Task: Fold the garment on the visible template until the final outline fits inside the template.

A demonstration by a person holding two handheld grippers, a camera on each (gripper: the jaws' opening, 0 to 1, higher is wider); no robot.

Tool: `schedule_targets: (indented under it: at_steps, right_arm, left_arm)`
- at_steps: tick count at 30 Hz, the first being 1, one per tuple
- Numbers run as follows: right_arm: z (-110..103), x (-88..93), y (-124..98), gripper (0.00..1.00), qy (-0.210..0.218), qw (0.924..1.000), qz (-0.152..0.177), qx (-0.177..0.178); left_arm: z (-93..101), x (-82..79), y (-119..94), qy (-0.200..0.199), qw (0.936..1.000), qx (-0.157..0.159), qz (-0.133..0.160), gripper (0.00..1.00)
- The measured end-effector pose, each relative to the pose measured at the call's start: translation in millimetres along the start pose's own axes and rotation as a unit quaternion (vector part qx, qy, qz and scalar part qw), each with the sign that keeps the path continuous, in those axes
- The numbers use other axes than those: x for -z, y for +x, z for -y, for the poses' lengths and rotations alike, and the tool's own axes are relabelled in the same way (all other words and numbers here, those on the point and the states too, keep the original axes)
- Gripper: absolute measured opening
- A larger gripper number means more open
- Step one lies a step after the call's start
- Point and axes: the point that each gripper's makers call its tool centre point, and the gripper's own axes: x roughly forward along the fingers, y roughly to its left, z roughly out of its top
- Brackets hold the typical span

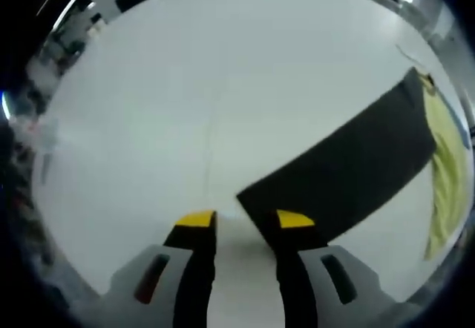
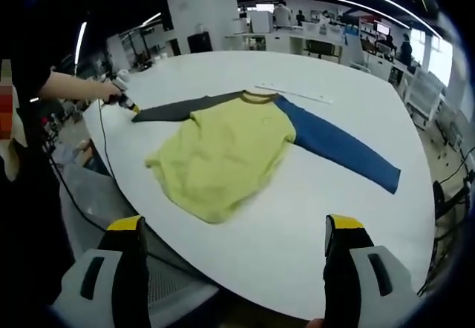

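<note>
A raglan shirt lies flat on the white table (image 2: 356, 217): yellow body (image 2: 223, 150), dark grey sleeve (image 2: 185, 107), blue sleeve (image 2: 341, 150) stretched out to the right. In the left gripper view the grey sleeve (image 1: 349, 157) runs diagonally up to the yellow body (image 1: 445, 172). My left gripper (image 1: 245, 219) is open at the sleeve's cuff, its right fingertip (image 1: 295, 219) over the cuff edge. That same gripper (image 2: 122, 102) appears in the right gripper view at the sleeve's end, held by a hand. My right gripper (image 2: 235, 224) hangs wide open above the table's near edge, holding nothing.
A person stands at the left, forearm (image 2: 70, 87) reaching over the table, with a cable (image 2: 104, 157) trailing down past the table edge. A thin pale strip (image 2: 297, 94) lies beyond the collar. Desks and chairs stand behind the table.
</note>
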Motion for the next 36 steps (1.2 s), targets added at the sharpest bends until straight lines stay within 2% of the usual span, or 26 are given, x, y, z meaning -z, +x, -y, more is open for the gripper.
schedule_targets:
  at_steps: [5,10,16,20,23,26,31,33,36]
  right_arm:
    - [-1,-3.1,-3,1.00,-0.004,1.0000,0.007,-0.003]
    - [-2,-4.8,-5,1.00,-0.008,0.9999,0.014,-0.006]
    - [-4,-5.8,-7,1.00,-0.010,0.9997,0.022,-0.010]
    - [-5,-6.2,-9,1.00,-0.011,0.9995,0.028,-0.013]
    - [-5,-5.6,-11,1.00,-0.012,0.9993,0.031,-0.015]
    - [-6,-6.6,-13,1.00,-0.013,0.9991,0.036,-0.016]
    - [-7,-6.7,-17,0.99,-0.015,0.9988,0.042,-0.020]
    - [-7,-5.0,-18,0.98,-0.017,0.9988,0.042,-0.020]
    - [-7,-1.3,-21,0.98,-0.015,0.9987,0.044,-0.022]
  left_arm:
    - [10.3,11.6,-8,-0.001,0.9999,0.011,0.002,0.29]
    - [25.8,15.2,-19,0.005,0.9991,0.035,0.025,0.33]
    - [39.8,24.8,-32,0.011,0.9977,0.054,0.040,0.37]
    - [53.5,31.7,-40,0.009,0.9960,0.072,0.051,0.38]
    - [73.6,41.7,-57,0.008,0.9941,0.089,0.062,0.39]
    - [84.6,46.2,-69,0.012,0.9927,0.097,0.070,0.40]
    - [108.0,49.0,-92,0.028,0.9879,0.120,0.095,0.44]
    - [118.8,45.8,-103,0.037,0.9836,0.134,0.115,0.44]
    - [132.4,46.1,-118,0.044,0.9793,0.148,0.131,0.46]
